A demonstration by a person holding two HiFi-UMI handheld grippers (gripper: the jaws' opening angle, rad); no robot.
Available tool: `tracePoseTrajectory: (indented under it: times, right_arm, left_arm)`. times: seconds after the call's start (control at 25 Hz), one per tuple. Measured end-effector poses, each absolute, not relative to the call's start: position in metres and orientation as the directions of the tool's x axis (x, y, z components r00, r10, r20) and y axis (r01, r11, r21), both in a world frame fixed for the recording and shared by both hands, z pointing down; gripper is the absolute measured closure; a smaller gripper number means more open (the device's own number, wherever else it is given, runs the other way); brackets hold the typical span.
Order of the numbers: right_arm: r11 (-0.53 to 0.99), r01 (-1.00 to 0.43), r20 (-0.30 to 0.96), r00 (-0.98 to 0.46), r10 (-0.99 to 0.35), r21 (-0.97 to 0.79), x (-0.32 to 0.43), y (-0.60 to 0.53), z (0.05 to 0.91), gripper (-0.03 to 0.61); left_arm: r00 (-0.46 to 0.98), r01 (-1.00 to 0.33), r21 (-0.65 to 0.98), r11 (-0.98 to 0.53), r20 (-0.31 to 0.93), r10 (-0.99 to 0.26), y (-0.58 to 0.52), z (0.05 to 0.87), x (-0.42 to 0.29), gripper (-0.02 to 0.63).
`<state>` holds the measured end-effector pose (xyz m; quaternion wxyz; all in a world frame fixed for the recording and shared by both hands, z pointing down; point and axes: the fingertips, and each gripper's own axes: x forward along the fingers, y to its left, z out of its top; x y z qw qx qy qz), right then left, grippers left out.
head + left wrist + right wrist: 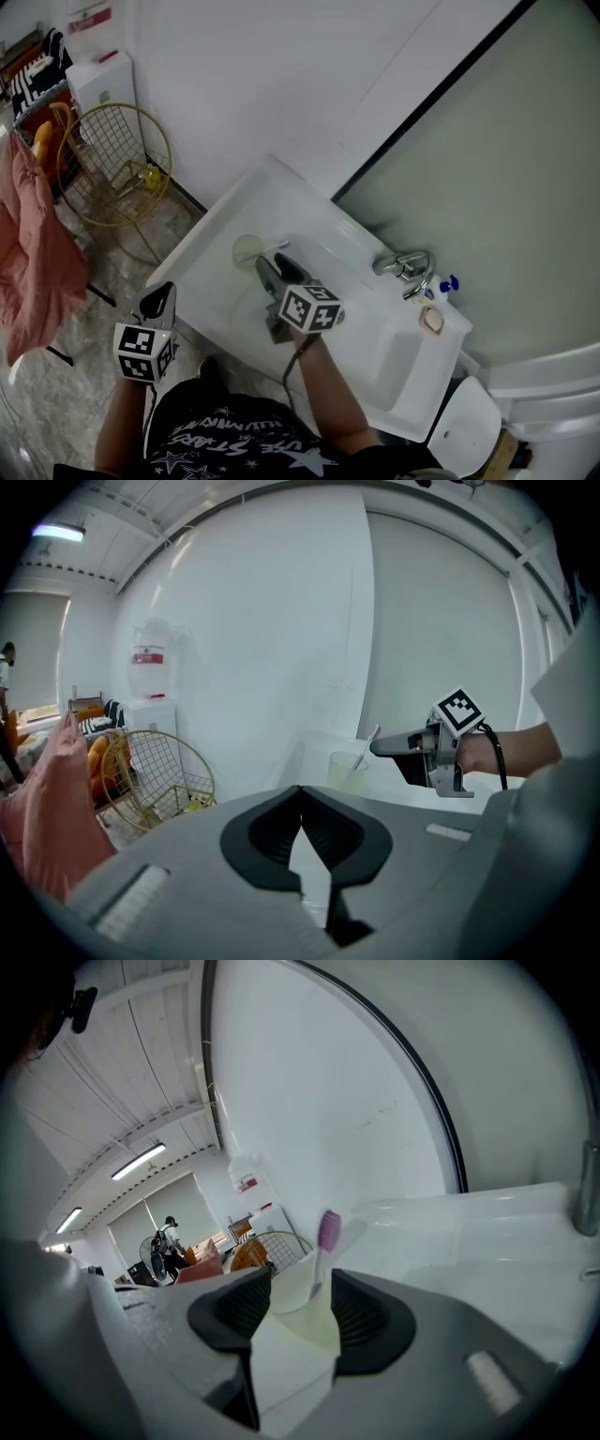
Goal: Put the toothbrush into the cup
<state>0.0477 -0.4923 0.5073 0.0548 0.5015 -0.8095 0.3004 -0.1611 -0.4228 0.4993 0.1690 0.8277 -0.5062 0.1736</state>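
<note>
One toothbrush (pixel 325 1237) just beyond right gripper (pixel 300 1290)

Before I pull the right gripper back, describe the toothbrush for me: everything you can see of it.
The toothbrush has a pink-purple bristle head on a slim pale handle, plastic by its look. It stands head-up and tilted in the translucent pale cup on the white sink counter, with its lower end inside the cup. The right gripper sits close in front of it with jaws open, not touching it.
</note>
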Motion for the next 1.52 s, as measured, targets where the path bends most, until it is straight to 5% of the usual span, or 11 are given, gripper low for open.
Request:
tracePoseTrajectory:
  times: [0.4, 0.96, 1.52]
  right_arm:
    - [0.375, -0.827, 0.313, -0.52, -0.795, -0.419, 0.07, -0.443, 0.466, 0.374]
    - [0.431, -0.816, 0.239, -0.54, -0.807, -0.385, 0.087, -0.366, 0.422, 0.573]
    - [0.479, -0.798, 0.237, -0.577, -0.781, -0.365, 0.105, -0.272, 0.424, 0.574]
  left_arm:
    - [0.401, -0.91, 0.076, -0.407, 0.409, -0.82, -0.376, 0.47, -0.141, 0.604]
    - [0.384, -0.918, 0.055, -0.393, 0.378, -0.843, -0.297, 0.453, -0.119, 0.604]
    - [0.372, -0.924, 0.049, -0.379, 0.35, -0.86, -0.211, 0.457, -0.096, 0.604]
